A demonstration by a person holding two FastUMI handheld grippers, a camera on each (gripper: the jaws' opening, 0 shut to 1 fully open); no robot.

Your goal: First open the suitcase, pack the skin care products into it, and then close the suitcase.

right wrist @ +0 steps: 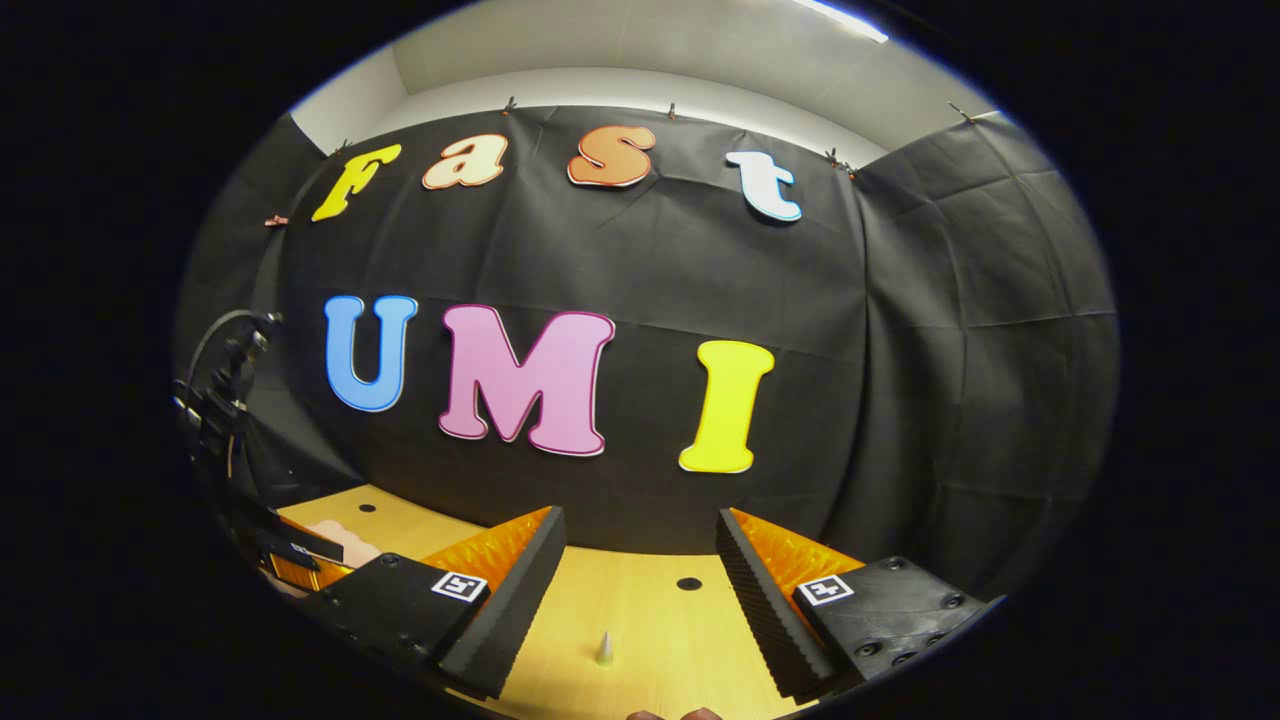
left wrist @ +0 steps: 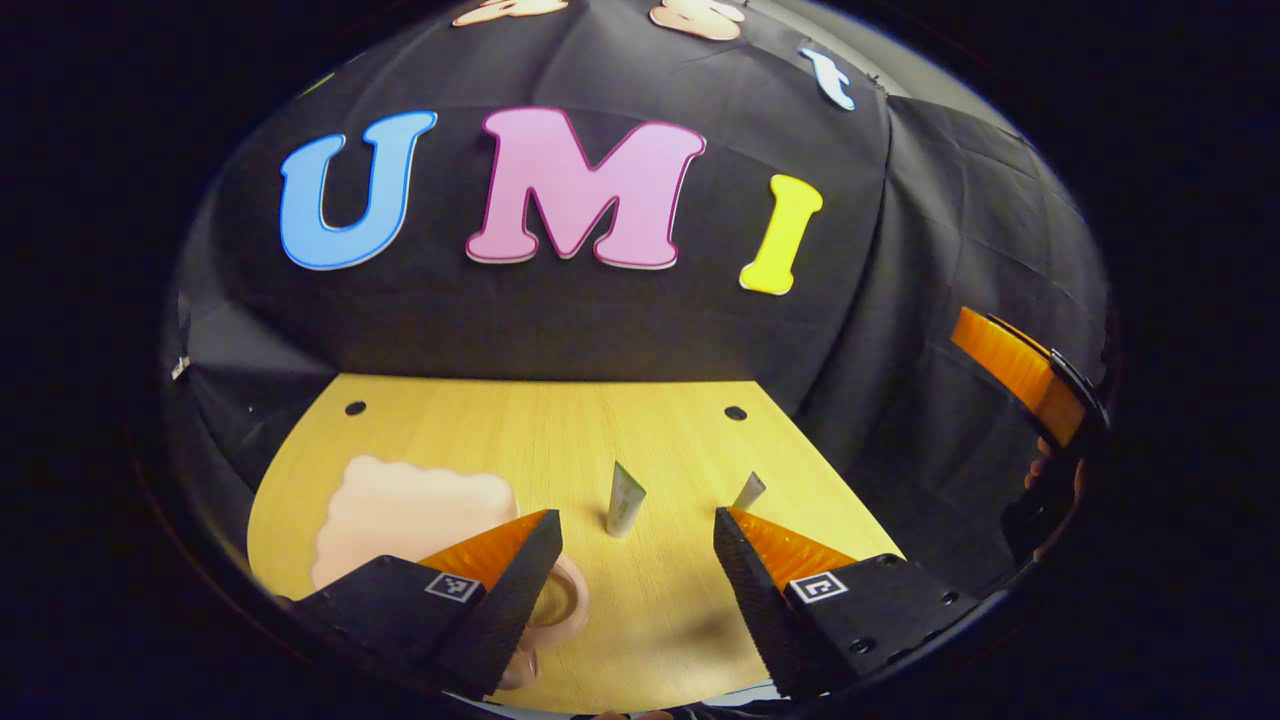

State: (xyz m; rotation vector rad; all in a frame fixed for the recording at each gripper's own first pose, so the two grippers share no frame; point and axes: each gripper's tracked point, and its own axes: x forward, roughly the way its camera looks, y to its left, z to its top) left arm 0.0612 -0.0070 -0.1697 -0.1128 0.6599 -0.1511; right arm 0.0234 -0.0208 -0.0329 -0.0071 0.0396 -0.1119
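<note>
On the wooden table (left wrist: 620, 600), I see the pale pink suitcase (left wrist: 410, 515) lying flat with its scalloped lid down, at about eight o'clock in the left gripper view, its ring handle partly hidden behind my near finger; I cannot see inside it from here. Two skin care tubes stand upright outside it: one tube (left wrist: 624, 498) near the middle of the table, and a second tube (left wrist: 748, 490) at roughly three o'clock from the first, just behind my other fingertip. My left gripper (left wrist: 637, 540) hangs above the near table edge with its fingers spread wide, grasping nothing. My right gripper (right wrist: 640, 545) is likewise released, its fingers apart and empty, tilted up toward the booth wall, with a tube's tip (right wrist: 604, 648) showing at six o'clock between them. In the left gripper view the right gripper appears at three o'clock, held by a hand (left wrist: 1050, 500).
</note>
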